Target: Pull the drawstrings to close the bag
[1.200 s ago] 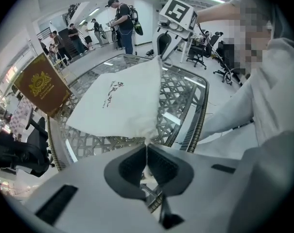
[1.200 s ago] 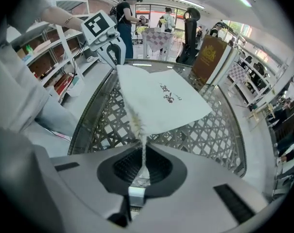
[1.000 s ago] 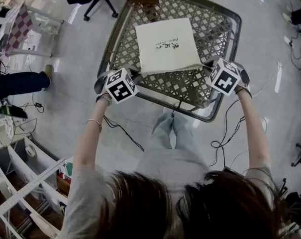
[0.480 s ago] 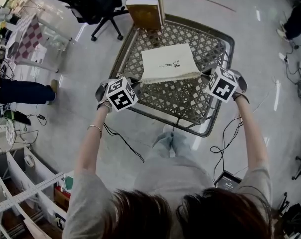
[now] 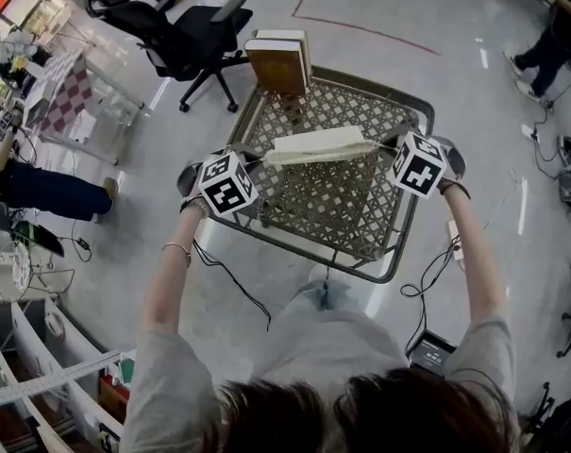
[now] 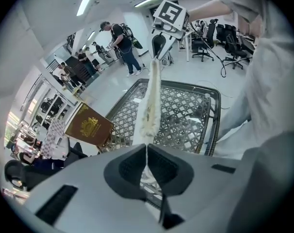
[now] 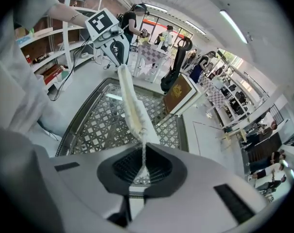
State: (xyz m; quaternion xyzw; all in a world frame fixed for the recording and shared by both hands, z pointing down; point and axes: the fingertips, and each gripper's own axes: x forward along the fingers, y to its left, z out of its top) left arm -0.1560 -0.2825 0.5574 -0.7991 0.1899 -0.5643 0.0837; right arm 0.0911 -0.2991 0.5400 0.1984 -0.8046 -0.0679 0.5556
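A cream drawstring bag [image 5: 320, 145] hangs stretched between my two grippers, above the metal lattice table [image 5: 359, 270], and shows edge-on in the head view. My left gripper [image 5: 251, 162] is shut on the drawstring at the bag's left end. My right gripper [image 5: 389, 147] is shut on the drawstring at its right end. In the left gripper view the thin cord [image 6: 147, 152] runs from between the closed jaws to the gathered bag [image 6: 152, 98]. In the right gripper view the cord [image 7: 143, 154] leads the same way to the bag [image 7: 131, 106].
A brown book [image 5: 278, 59] stands at the table's far edge. A black office chair [image 5: 195, 41] sits beyond the table's left corner. Cables [image 5: 230, 274] trail on the floor near the person's legs. White shelving [image 5: 40, 366] is at lower left. People stand around the room.
The bag lay flat on the table a second ago; now it is lifted off and pulled taut between the grippers, turned edge-on. Both grippers have risen and moved slightly away from me.
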